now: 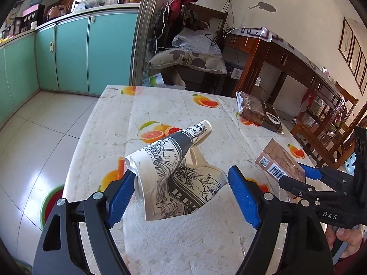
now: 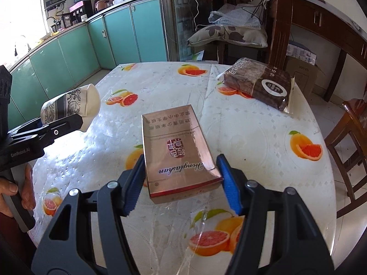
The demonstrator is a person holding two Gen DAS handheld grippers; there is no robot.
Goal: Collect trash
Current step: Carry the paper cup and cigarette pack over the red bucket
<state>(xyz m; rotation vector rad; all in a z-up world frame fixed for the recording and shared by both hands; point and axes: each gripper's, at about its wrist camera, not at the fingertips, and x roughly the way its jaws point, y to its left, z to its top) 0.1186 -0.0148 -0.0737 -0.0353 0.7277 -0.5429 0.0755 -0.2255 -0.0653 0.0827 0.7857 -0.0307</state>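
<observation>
My left gripper (image 1: pixel 181 183) is shut on a crushed paper cup (image 1: pixel 174 171) with black floral print and holds it above the round table (image 1: pixel 160 240). The cup also shows at the left of the right wrist view (image 2: pixel 71 107), clamped in the left gripper (image 2: pixel 68 120). My right gripper (image 2: pixel 181 178) is shut on a pink-brown cigarette box (image 2: pixel 177 151) and holds it over the table (image 2: pixel 263 137). The box also shows in the left wrist view (image 1: pixel 279 162), in the right gripper (image 1: pixel 298 176).
A brown snack packet (image 2: pixel 259 82) lies at the table's far right, also in the left wrist view (image 1: pixel 259 112). A green and red bin (image 1: pixel 51 204) stands on the floor left of the table. Wooden chairs (image 2: pixel 346 133) stand on the right, and teal cabinets (image 1: pixel 73 52) behind.
</observation>
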